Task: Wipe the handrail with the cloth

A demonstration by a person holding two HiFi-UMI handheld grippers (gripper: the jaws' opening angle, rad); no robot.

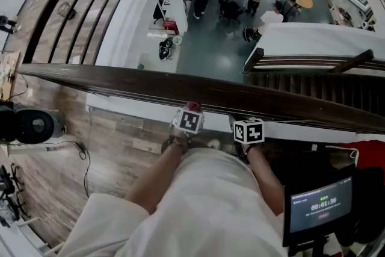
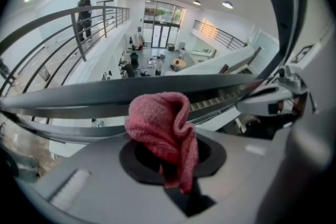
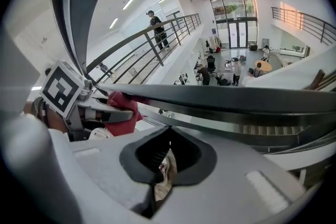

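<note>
The dark wooden handrail crosses the head view from 9 o'clock to 3 o'clock, with the open hall far below it. Both grippers sit at its near edge, close to the centre of that view.

The left gripper is clenched on the cloth. The right gripper lies just beside it toward 3 o'clock, its jaws pressed together with nothing between them.

The step looks like the start of a wiping pass: the cloth is brought up to the rail's near side, though whether it is already pressing on the wood cannot be told. The next move would call for laying the cloth firmly on the rail and sliding it along the length while the grip holds.

The cloth is a small pink-red terry piece, bunched into a soft fold that stands up out of the jaws, with one tail hanging toward 6 o'clock.
</note>
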